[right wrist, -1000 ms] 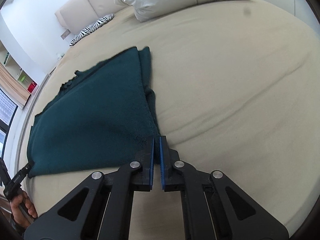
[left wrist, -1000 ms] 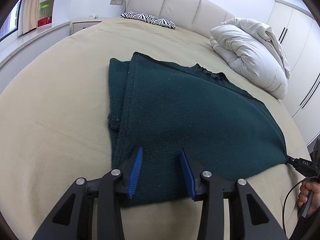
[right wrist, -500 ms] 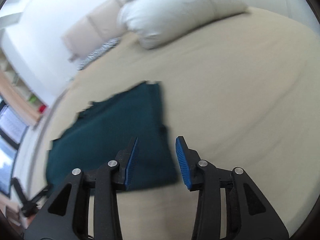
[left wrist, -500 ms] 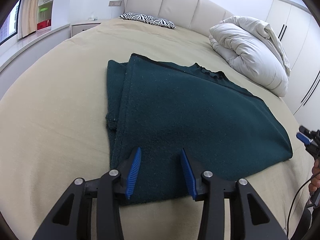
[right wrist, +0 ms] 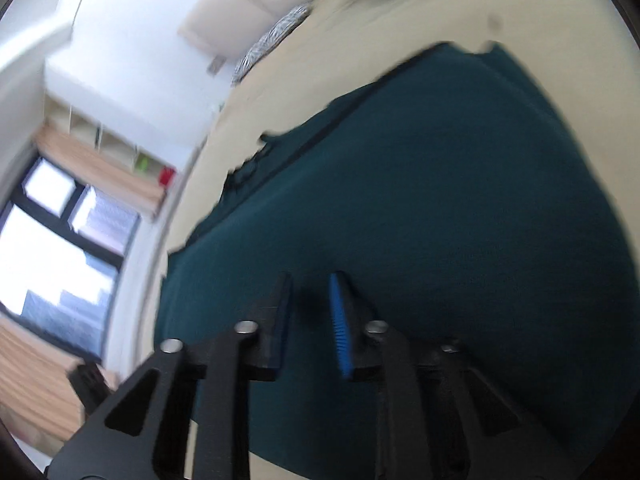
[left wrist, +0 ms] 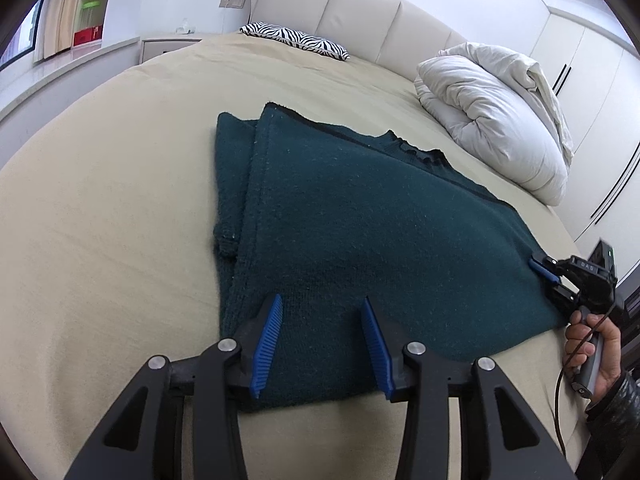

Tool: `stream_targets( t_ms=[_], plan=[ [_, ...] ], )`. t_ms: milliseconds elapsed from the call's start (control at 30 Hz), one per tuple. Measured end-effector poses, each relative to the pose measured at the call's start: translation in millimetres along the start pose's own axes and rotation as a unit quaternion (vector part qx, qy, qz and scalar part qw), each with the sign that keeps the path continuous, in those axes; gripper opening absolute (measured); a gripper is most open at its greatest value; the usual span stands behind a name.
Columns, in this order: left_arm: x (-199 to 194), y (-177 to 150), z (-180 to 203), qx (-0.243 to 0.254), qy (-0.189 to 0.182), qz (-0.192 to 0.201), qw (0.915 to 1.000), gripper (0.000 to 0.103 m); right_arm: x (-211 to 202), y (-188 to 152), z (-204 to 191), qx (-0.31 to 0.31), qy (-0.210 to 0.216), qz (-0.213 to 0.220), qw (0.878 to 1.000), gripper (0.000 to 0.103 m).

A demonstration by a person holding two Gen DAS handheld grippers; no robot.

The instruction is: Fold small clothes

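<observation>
A bedroom is being shown, and the work surface is being provided by a bed [left wrist: 100,220] under a beige cover.

**Sweater.** A dark green sweater [left wrist: 360,220] is being kept flat at the middle of the bed. It is being presented partly folded: one layer is being carried over another, and the lower layer is being left exposed as a strip along the left side. The frilled neck edge is being turned toward the headboard [left wrist: 360,8], and the near hem is being laid close to the bed's near edge.

**Left gripper.** The left gripper [left wrist: 320,300] is being held over the near hem, angled downward. Its jaws are being kept moderately apart. Nothing is being gripped between the blue pads [left wrist: 266,344].

**Right gripper.** The right gripper [right wrist: 311,278] is being positioned at the sweater's right edge by a hand [left wrist: 596,344] in a dark sleeve. Its jaws have just been closing, and only a narrow gap is being left. In the blurred right wrist view the fingers are being shown over the fabric. The edge is lying at the tips, but no pressing of the pads on the cloth is being seen.

**Surroundings.** A bundled white duvet [left wrist: 492,120] is being kept on the bed's far right, well apart from the sweater. A zebra pillow [left wrist: 296,38] is being rested against the headboard. White wardrobe doors [left wrist: 580,64] are being shown on the right, and a nightstand [left wrist: 168,44] and a shelf [left wrist: 90,12] on the left. A window [right wrist: 52,248] is being shown in the right wrist view.
</observation>
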State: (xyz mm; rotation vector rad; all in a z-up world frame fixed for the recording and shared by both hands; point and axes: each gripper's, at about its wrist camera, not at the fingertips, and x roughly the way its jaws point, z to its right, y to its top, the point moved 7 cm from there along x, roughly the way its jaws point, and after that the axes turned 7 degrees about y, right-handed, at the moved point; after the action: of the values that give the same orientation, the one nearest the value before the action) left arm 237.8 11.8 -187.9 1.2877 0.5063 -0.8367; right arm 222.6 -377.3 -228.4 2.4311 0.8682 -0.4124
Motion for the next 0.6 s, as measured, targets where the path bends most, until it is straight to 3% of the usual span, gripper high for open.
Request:
stream_targets(
  t_ms=[167,267,367,433,533,600],
  plan=[
    [-1,0,3,0.007,0.01,0.003,0.9999,0.044,-70,31,39,0.054,-0.054,0.116,0.99,0.013],
    [0,0,4,0.011,0.014,0.003,0.9998,0.046,-87,39,17,0.042,-0.058,0.142,0.987,0.022],
    [0,0,5,0.014,0.019,0.002,0.9997,0.046,-55,32,-28,-0.012,-0.028,0.095,0.995,0.028],
    [1,0,5,0.016,0.021,0.001,0.9996,0.046,-22,22,-55,-0.04,-0.008,0.049,0.998,0.044],
    [1,-1,5,0.019,0.025,0.0,0.9995,0.046,31,3,-74,-0.062,0.001,-0.019,0.998,0.046],
    [2,-1,6,0.019,0.025,0.0,0.9995,0.046,55,-4,-64,-0.055,-0.024,-0.043,0.997,0.046]
  ],
)
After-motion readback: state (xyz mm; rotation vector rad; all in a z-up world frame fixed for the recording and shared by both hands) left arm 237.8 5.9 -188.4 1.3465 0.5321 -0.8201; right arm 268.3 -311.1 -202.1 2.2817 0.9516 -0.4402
